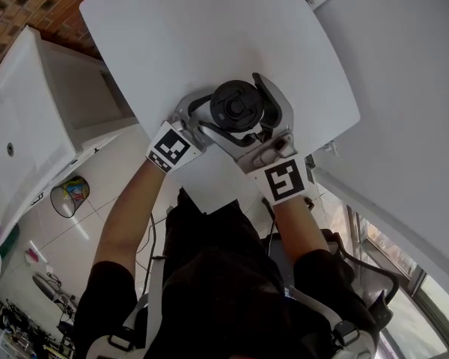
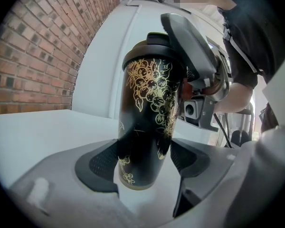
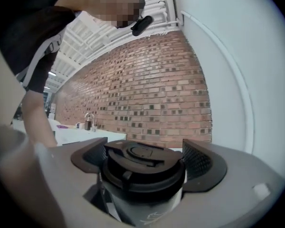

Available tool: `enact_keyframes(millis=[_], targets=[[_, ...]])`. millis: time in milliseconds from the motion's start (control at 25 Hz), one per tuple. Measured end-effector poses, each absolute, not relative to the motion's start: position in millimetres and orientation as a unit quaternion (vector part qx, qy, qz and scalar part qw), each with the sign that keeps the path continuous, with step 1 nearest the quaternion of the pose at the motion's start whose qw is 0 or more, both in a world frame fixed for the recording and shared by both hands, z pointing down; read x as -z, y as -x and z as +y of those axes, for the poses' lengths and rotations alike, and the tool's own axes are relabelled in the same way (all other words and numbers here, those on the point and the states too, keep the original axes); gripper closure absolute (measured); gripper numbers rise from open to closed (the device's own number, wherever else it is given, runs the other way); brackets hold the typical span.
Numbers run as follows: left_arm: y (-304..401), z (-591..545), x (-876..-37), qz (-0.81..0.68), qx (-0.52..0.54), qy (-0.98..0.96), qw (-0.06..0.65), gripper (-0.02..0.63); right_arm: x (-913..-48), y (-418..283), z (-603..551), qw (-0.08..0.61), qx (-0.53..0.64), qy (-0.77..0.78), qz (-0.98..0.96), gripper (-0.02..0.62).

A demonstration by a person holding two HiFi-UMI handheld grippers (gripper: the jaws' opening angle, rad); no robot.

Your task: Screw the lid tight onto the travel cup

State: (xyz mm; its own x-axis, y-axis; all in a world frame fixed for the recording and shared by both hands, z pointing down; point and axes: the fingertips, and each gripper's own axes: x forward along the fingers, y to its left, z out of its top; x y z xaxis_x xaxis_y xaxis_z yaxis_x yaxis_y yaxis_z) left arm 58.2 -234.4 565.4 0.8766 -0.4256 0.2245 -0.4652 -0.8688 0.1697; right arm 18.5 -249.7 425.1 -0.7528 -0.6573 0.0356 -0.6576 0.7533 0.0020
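Tall black travel cup with gold grape-vine print [image 2: 149,122] stands upright on the white table [image 1: 179,36], long axis vertical, bottom on the tabletop. In the head view it sits near the table's 6 o'clock edge, right in front of the person.

Left gripper [image 2: 145,158] comes at the cup from about 8 o'clock. Its jaws are wide and clamped on the lower body, pads pressing both sides.

Round black plastic lid [image 3: 142,167] sits on the cup mouth and looks level. Right gripper [image 3: 143,158] comes in from about 5 o'clock, higher up. Its jaws are spread wide around the lid, pads against the rim at 3 and 9 o'clock, and it looks like contact.

Judgement: the twist goes about the cup's vertical axis. Right gripper turns, left gripper braces. How far the thread is seated can't be told.
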Motion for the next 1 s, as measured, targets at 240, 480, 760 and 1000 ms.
enact_keyframes(millis=[240,480,760,1000], targets=[[-58,-235,-566,-0.231,-0.089,-0.963,0.110,0.261,-427,-30,-251,-0.012,-0.047,-0.473,-0.880,0.126],[-58,-235,-567,-0.233,-0.089,-0.962,0.106,0.258,-431,-39,-244,0.017,-0.042,-0.456,-0.889,0.107],[-28,-229,-576,-0.252,-0.115,-0.951,0.136,0.255,-428,-68,-230,0.033,-0.019,-0.462,-0.886,0.098],[-3,-193,-557,-0.278,-0.143,-0.940,0.134,0.255,-435,-87,-196,0.033,-0.037,-0.415,-0.908,0.109]])
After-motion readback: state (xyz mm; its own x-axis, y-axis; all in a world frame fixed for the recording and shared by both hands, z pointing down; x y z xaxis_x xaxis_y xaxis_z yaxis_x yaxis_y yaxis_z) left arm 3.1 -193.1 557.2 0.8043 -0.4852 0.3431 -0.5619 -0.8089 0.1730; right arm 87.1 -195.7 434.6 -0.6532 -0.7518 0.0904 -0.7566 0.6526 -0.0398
